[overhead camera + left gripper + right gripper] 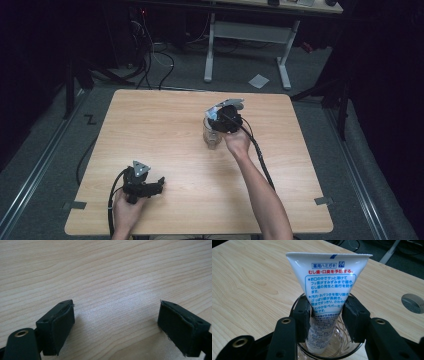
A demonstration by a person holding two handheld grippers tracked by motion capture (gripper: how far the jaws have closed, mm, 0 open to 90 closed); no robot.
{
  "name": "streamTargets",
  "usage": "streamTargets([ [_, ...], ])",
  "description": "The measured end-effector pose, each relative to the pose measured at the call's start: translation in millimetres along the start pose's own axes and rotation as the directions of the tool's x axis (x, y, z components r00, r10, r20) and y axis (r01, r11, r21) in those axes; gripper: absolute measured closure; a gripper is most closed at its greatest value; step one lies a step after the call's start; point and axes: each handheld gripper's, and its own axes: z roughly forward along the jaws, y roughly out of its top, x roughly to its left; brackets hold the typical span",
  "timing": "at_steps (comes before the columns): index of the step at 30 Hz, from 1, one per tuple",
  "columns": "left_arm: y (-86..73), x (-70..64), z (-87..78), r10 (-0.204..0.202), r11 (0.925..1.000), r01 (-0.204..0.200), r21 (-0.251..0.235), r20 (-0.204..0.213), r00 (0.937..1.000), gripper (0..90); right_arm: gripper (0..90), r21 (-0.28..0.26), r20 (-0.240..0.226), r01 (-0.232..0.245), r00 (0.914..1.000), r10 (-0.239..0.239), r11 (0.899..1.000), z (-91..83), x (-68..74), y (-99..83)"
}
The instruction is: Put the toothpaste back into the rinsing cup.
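Over on the left, the left gripper [159, 184] lies low near the front edge of the wooden table [165, 120], held in the person's left hand [126, 207]. Its jaws stand wide apart with nothing between them but bare wood grain, as the left gripper view makes plain. It looks idle, well away from the action.

Moving right, toward the middle of the table, stands a clear glass cup [212, 136]. The right gripper [325, 312] is poised right over it, jaws reaching down inside the rim and clamped on a white toothpaste tube [327, 290] printed with blue and red Japanese text. The tube stands nearly upright, crimped end up, its lower end down inside the glass cup; I can't tell whether it touches the bottom. The right hand [237, 142] holds the tool from the near side.

My guess is the tube is being set into or lifted out of the cup. The risk lies in how the jaws crowd the rim: a sideways tug could tip the light cup or drag it across the table. The soft tube could also buckle or slip under the squeeze, and nothing steadies the cup, since the other tool is far off.
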Motion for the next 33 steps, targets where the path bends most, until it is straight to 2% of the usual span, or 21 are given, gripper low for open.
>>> streamTargets([
  [9,0.0,0.0,0.0,-0.001,1.0,0.001,0.0,0.0,1.0,14.3,57.3,0.003,-0.005,0.011,0.9999,-0.011,1.0,-2.7,-0.2,-2.0],
  [15,0.0,0.0,0.0,0.0,1.0,0.0,0.0,0.0,1.0,14.3,55.8,-0.012,-0.01,-0.001,0.9999,0.001,1.0,-5.4,-2.0,-6.4],
  [25,0.0,0.0,0.0,0.0,1.0,0.0,0.0,0.0,1.0,14.3,48.8,-0.028,-0.008,-0.016,0.9998,0.016,0.999,-12.4,-6.6,-10.1],
  [28,0.0,0.0,0.1,-0.001,1.0,0.001,0.0,0.0,1.0,14.3,45.7,-0.027,-0.021,-0.027,0.9994,0.026,0.999,-12.7,-8.4,-10.9],
  [33,0.0,0.0,0.0,0.0,1.0,0.0,0.0,0.0,1.0,14.3,40.8,-0.019,-0.02,-0.013,0.9997,0.013,1.0,-13.2,-5.8,-10.7],
])
